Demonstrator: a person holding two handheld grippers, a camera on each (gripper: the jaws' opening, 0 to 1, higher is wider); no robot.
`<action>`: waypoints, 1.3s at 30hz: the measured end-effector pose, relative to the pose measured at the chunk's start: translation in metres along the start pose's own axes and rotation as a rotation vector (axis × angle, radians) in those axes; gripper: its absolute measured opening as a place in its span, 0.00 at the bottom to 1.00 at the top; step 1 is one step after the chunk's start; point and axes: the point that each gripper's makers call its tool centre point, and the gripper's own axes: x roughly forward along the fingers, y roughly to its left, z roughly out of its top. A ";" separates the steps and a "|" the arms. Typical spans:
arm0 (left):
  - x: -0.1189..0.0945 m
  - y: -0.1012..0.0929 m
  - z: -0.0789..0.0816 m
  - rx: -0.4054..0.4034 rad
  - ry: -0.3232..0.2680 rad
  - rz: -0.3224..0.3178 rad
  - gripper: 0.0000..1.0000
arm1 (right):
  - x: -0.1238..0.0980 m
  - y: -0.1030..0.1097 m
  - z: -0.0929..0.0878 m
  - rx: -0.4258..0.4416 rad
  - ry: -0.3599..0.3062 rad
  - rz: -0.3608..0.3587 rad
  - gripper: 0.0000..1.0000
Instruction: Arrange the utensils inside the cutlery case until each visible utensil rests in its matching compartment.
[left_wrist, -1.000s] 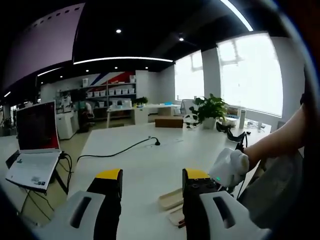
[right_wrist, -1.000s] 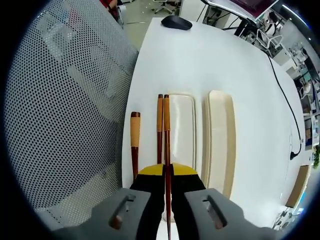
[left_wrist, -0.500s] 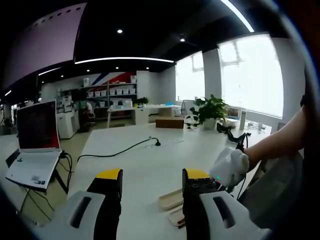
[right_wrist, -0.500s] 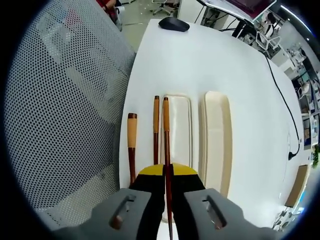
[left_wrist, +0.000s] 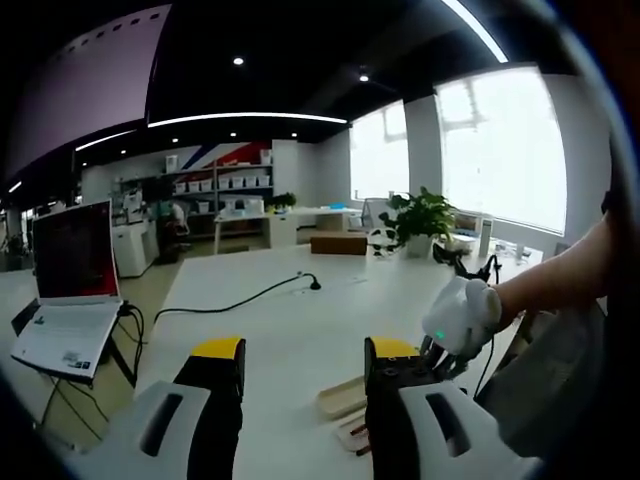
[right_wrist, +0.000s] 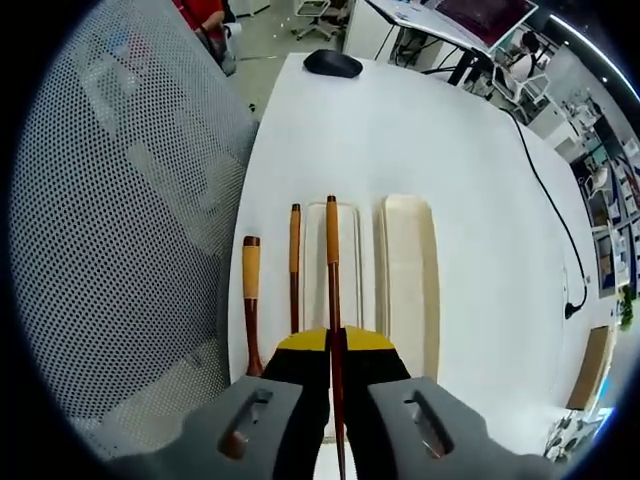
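Observation:
My right gripper (right_wrist: 335, 338) is shut on a brown chopstick (right_wrist: 332, 250) with an orange end, held above the left cream half of the cutlery case (right_wrist: 350, 262). The wider cream half (right_wrist: 407, 280) lies just to its right. A second chopstick (right_wrist: 294, 262) and a thicker orange-handled utensil (right_wrist: 250, 292) lie on the white table left of the case. My left gripper (left_wrist: 305, 350) stands open above the table with nothing between its fingers. Beside it, a corner of the case (left_wrist: 343, 397) shows, and a gloved hand (left_wrist: 460, 314) holds the other gripper above it.
A mesh chair back (right_wrist: 120, 200) stands along the table's left edge in the right gripper view, and a black mouse (right_wrist: 333, 63) lies at the far end. A laptop (left_wrist: 70, 290), a black cable (left_wrist: 235, 303) and a potted plant (left_wrist: 420, 218) are in the left gripper view.
My right gripper has risen with the chopstick, so the case and the loose utensils look smaller and farther. In the left gripper view the gloved hand has moved up a little.

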 end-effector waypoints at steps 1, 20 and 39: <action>0.000 0.000 0.000 0.000 0.000 0.000 0.49 | 0.000 -0.001 0.000 0.002 -0.003 -0.004 0.00; 0.001 0.001 0.000 -0.004 0.002 0.003 0.49 | -0.007 -0.022 0.002 0.004 -0.048 -0.089 0.00; 0.002 0.004 -0.003 -0.004 0.006 -0.002 0.49 | -0.010 -0.040 0.003 -0.008 -0.074 -0.180 0.00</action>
